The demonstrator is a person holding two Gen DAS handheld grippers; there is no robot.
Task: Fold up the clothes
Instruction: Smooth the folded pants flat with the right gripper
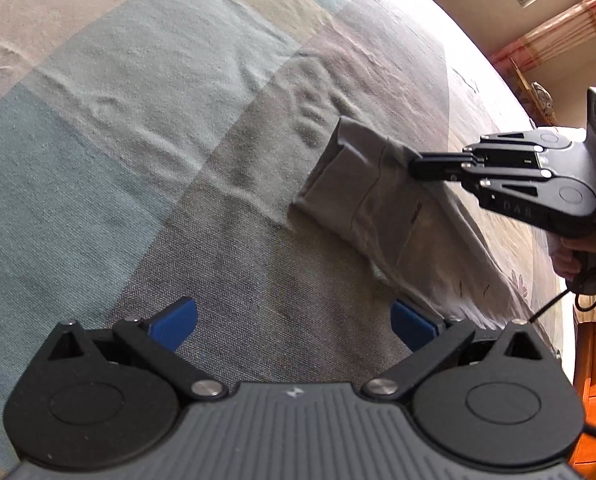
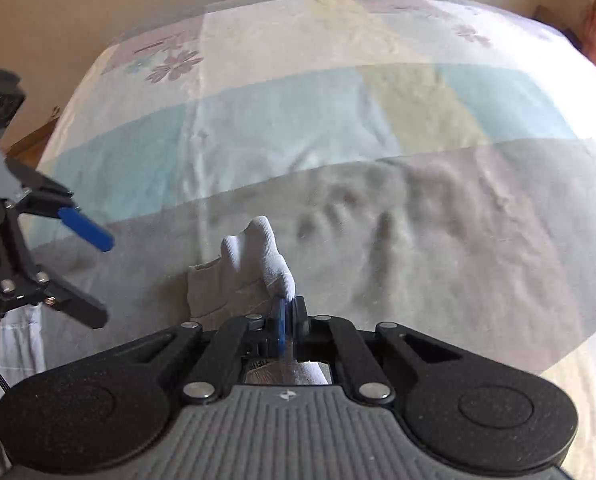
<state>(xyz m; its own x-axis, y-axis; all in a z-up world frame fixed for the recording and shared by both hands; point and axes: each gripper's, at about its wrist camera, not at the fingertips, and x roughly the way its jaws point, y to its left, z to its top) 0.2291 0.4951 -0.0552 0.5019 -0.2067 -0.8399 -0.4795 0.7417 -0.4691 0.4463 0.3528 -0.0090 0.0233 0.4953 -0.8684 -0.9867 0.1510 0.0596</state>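
Note:
A grey garment (image 1: 361,192) lies folded into a long strip on the bed, running from mid-frame toward the lower right in the left wrist view. My right gripper (image 1: 415,166) comes in from the right and is shut on the garment's upper edge. In the right wrist view the same gripper (image 2: 288,312) pinches a raised, sunlit bunch of the grey garment (image 2: 264,256) between its blue pads. My left gripper (image 1: 294,324) hovers open over the bedsheet, its right pad beside the garment's near end. From the right wrist view, the left gripper (image 2: 94,276) is at the left edge, jaws wide apart and empty.
A patchwork bedsheet (image 1: 138,120) in teal, grey and beige covers the bed, with flower prints (image 2: 174,64) at the far end. Orange wooden furniture (image 1: 595,380) stands past the bed's right edge. A hand (image 1: 569,256) holds the right gripper's handle. A striped curtain (image 1: 557,36) hangs behind.

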